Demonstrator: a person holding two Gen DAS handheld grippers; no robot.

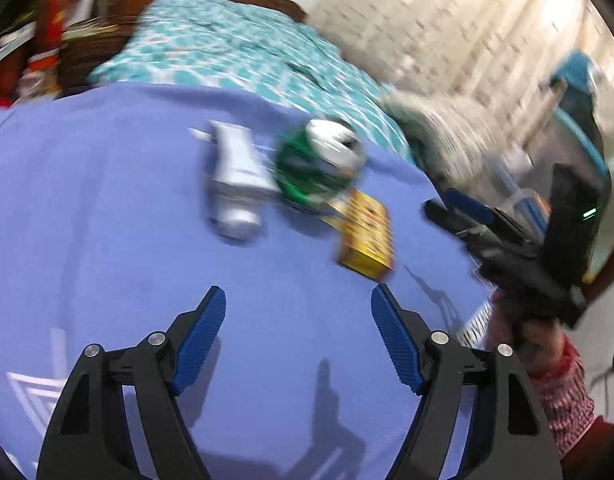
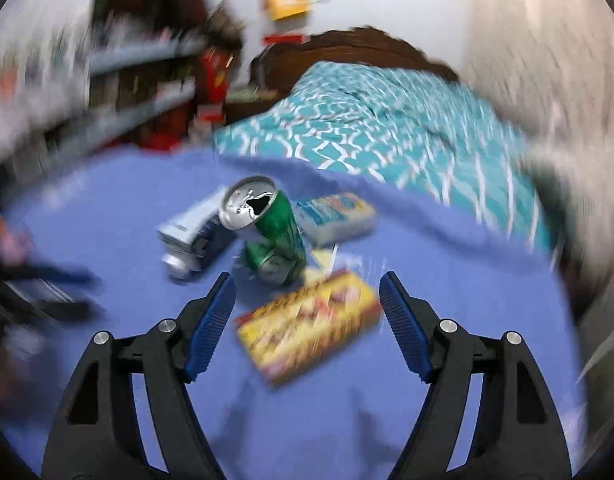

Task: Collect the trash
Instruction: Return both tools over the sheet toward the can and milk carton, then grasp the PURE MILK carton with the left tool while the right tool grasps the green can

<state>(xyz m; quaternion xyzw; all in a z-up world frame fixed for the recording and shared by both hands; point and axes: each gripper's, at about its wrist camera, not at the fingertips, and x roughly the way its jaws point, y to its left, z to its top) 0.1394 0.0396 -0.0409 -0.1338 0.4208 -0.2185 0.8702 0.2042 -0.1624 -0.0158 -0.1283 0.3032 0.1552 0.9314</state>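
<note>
Several pieces of trash lie together on a blue cloth (image 1: 107, 220). In the left wrist view I see a silver carton (image 1: 235, 184), a green can (image 1: 319, 164) and a yellow box (image 1: 367, 236). My left gripper (image 1: 299, 291) hovers open short of them, with nothing between its fingers. The right wrist view shows the dented green can (image 2: 271, 232), the silver carton (image 2: 195, 236), a white-and-blue box (image 2: 335, 216) and the yellow box (image 2: 311, 324). My right gripper (image 2: 307, 280) stands open just above the yellow box, its pads apart from it. Both views are blurred.
A bed with a teal patterned cover (image 2: 387, 128) and a dark wooden headboard (image 2: 367, 48) lies behind the cloth. Cluttered shelves (image 2: 127, 80) stand to the left. A hand in a red checked sleeve (image 1: 563, 392) holds the right gripper (image 1: 447, 204). The left gripper (image 2: 75, 292) shows at the left edge.
</note>
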